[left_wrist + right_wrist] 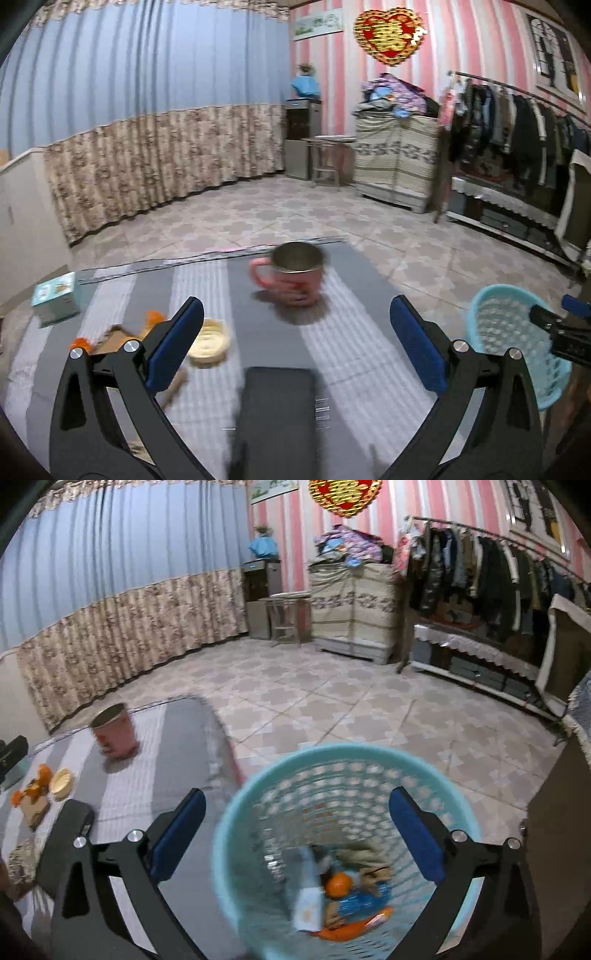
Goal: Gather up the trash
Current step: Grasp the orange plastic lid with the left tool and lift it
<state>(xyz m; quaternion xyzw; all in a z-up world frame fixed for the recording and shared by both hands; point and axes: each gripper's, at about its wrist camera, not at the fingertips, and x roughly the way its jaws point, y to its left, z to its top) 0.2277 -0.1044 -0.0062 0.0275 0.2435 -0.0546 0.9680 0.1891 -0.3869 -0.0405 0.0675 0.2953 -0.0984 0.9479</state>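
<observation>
A light blue mesh wastebasket (295, 775) stands beside the table's right edge, holding an orange (338, 884), wrappers and paper scraps. My right gripper (297, 827) hangs open over its mouth with nothing between its fingers. The same wastebasket (509, 332) shows at the right in the left wrist view. My left gripper (295, 336) is open and empty above the striped grey tablecloth (354, 332). Left of it lie orange peel (153, 317), a pale round paper cup liner (208, 341) and a brown cardboard scrap (114, 338). These same scraps (37, 790) lie at the far left in the right wrist view.
A pink mug (293, 273) with a steel inside stands near the table's far edge. A black flat device (277, 417) lies close to me. A teal box (57, 299) sits at the left corner. A clothes rack (517, 147) and cabinet (395, 162) line the far wall.
</observation>
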